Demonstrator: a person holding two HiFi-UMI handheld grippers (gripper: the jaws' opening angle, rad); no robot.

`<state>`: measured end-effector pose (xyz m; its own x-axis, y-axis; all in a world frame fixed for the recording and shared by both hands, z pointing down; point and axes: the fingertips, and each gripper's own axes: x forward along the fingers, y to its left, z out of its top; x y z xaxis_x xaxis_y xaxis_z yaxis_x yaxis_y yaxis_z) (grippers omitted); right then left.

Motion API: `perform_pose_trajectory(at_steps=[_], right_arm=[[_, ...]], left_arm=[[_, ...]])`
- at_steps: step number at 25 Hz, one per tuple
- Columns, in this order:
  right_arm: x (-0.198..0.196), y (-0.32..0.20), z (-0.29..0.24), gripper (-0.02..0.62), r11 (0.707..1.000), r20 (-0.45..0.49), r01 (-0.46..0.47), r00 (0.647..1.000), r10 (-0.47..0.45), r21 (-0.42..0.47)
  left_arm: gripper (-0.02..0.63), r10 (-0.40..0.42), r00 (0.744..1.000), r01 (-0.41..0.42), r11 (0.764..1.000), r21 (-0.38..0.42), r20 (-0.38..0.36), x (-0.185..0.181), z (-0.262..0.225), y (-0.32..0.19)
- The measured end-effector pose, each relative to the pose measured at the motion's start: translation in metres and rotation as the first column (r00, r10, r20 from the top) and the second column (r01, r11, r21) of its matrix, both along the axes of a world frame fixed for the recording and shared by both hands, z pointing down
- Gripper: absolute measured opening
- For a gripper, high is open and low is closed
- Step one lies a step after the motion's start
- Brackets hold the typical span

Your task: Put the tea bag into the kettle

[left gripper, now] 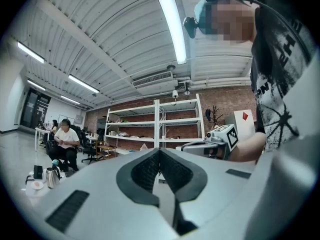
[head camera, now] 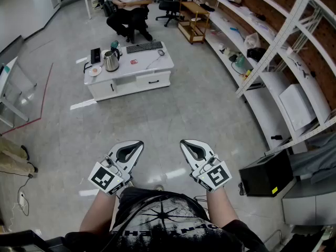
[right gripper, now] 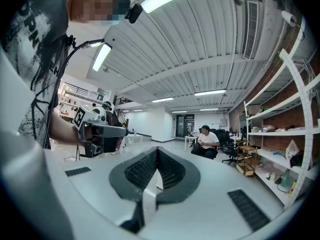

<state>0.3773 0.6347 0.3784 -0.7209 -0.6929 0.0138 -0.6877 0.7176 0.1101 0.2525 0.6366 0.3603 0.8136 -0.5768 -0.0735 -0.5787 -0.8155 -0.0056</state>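
Note:
A steel kettle (head camera: 111, 60) with a black handle stands on a low white table (head camera: 152, 70) far ahead across the floor. A small red packet (head camera: 133, 62), perhaps the tea bag, lies on the table to the kettle's right. My left gripper (head camera: 138, 144) and right gripper (head camera: 184, 142) are held close to my body, side by side and far from the table. Both are shut with nothing between the jaws. The left gripper view shows its pads (left gripper: 150, 170) pressed together and the kettle (left gripper: 52, 177) small at the lower left. The right gripper's pads (right gripper: 148, 168) also meet.
A keyboard (head camera: 144, 47), a small plate (head camera: 95, 71) and a black device (head camera: 95, 55) share the table. A person (head camera: 128, 4) sits behind it. White shelving (head camera: 273, 46) runs along the right wall, with a black box (head camera: 265, 173) on the floor beside me.

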Motion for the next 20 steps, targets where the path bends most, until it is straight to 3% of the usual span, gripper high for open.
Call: perform_pose_trajectory(at_steps=[10, 15, 20], right_arm=[[-0.0051, 0.0019, -0.0064, 0.009, 0.999, 0.011, 0.037, 0.999, -0.037, 0.015], [-0.0054, 0.0051, -0.0066, 0.009, 0.997, 0.072, 0.075, 0.995, -0.074, -0.022], [-0.0106, 0.0063, -0.0021, 0.009, 0.995, 0.071, 0.090, 0.994, -0.088, -0.039]], left_arm=[[0.006, 0.000, 1.000, 0.000, 1.000, 0.003, 0.001, 0.0025, -0.0015, -0.0014], [0.006, 0.002, 1.000, -0.002, 1.000, -0.018, -0.021, 0.0022, 0.0009, 0.0001], [0.006, -0.003, 0.999, 0.002, 0.999, -0.034, -0.035, -0.0022, 0.0002, -0.0025]])
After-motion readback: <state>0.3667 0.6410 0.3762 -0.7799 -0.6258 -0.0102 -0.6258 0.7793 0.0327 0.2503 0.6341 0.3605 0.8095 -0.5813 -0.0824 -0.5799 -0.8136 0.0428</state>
